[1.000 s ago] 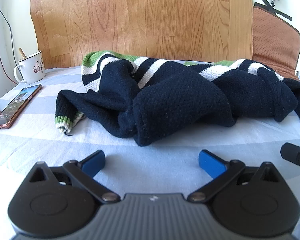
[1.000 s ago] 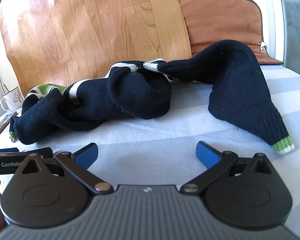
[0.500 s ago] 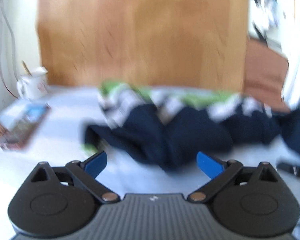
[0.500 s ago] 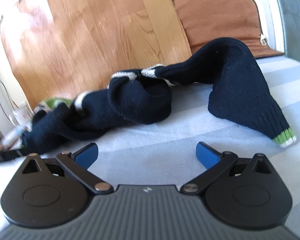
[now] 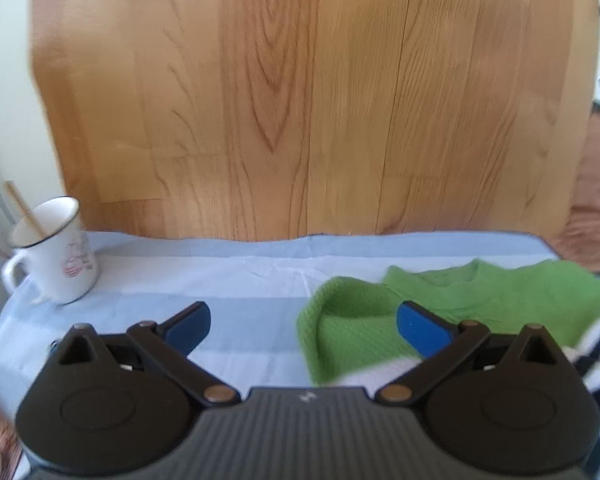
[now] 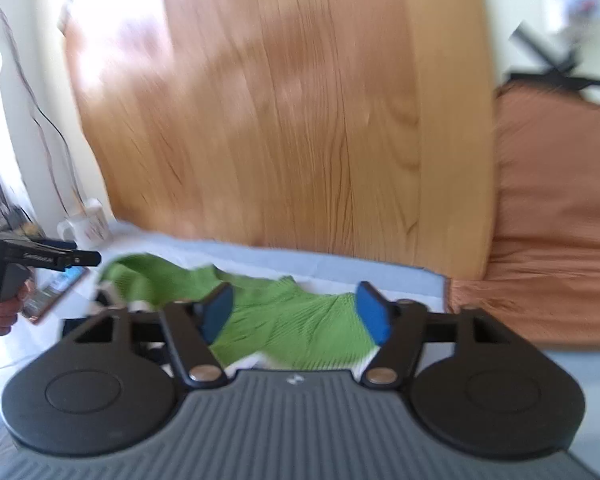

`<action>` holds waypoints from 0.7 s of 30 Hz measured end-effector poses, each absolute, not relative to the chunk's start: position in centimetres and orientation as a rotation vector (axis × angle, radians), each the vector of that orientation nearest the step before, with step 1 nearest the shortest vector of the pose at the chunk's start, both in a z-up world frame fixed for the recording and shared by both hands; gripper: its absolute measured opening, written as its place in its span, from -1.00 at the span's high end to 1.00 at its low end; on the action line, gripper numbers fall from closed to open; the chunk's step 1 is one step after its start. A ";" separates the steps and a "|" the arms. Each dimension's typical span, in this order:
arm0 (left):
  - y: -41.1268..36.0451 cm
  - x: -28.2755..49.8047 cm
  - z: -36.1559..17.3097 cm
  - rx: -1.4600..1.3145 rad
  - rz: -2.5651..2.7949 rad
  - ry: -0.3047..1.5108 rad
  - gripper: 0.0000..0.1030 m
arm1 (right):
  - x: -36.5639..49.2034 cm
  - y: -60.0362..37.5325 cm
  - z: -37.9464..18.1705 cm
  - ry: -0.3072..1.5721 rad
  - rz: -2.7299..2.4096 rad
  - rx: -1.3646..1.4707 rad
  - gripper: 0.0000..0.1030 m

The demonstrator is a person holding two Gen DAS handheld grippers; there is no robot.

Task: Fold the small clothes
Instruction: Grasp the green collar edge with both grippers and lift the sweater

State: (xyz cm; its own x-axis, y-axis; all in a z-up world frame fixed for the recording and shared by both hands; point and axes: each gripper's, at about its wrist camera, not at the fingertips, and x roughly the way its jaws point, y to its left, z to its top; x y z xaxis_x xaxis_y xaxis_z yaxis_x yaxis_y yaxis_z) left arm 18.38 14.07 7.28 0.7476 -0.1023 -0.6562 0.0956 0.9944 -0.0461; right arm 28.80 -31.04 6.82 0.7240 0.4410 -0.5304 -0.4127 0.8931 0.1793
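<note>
Bedding in pale blue and white stripes [image 5: 260,280] carries everything here, running back to a wooden board [image 5: 300,100] that stands along its far edge. Sweater [image 6: 284,312], a knit with a green band, white stripes and a dark navy body, lies bunched near that far edge, toward the right corner in the left wrist view; it looks soft, thick and floppy, light enough to lift but likely to sag and drag, so I judge the firmest hold to be the ribbed green hem, pinched at two spread points. The right gripper [image 6: 296,312] hovers over the green band with its jaws closing, cloth seen between them but not yet pinched. The left gripper [image 5: 304,322] stands wide and empty, just left of the green edge. An enamel mug [image 5: 54,252] with a stick in it sits at the far left corner, and a phone [image 6: 54,288] lies near it
</note>
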 end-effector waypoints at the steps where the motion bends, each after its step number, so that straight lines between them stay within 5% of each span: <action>1: 13.9 19.3 6.6 -0.026 -0.129 0.743 -0.99 | 30.8 -30.5 6.3 0.636 0.471 0.040 -0.50; 6: 13.9 22.4 4.1 -0.136 -0.232 0.858 -0.97 | 38.5 -29.3 1.8 0.832 0.482 0.033 -0.63; 7: 14.0 23.1 3.7 -0.152 -0.240 0.873 -0.81 | 39.3 -29.3 1.0 0.867 0.487 0.040 -0.63; 10: 13.9 24.5 2.7 -0.190 -0.278 0.926 0.20 | 40.1 -29.5 -1.4 0.966 0.522 0.069 -0.50; 11: 13.8 24.6 2.5 -0.194 -0.283 0.933 0.55 | 39.7 -29.5 -1.7 0.976 0.538 0.070 -0.29; 12: 13.7 24.4 2.6 -0.181 -0.279 0.927 0.74 | 39.0 -29.3 -1.5 0.958 0.549 0.055 0.25; 13: 13.5 24.0 2.9 -0.156 -0.267 0.910 0.77 | 38.3 -29.3 -1.0 0.933 0.559 0.047 0.58; 21: 13.5 16.8 10.1 -0.119 -0.216 0.617 0.79 | 27.3 -30.4 8.7 0.573 0.531 0.011 0.65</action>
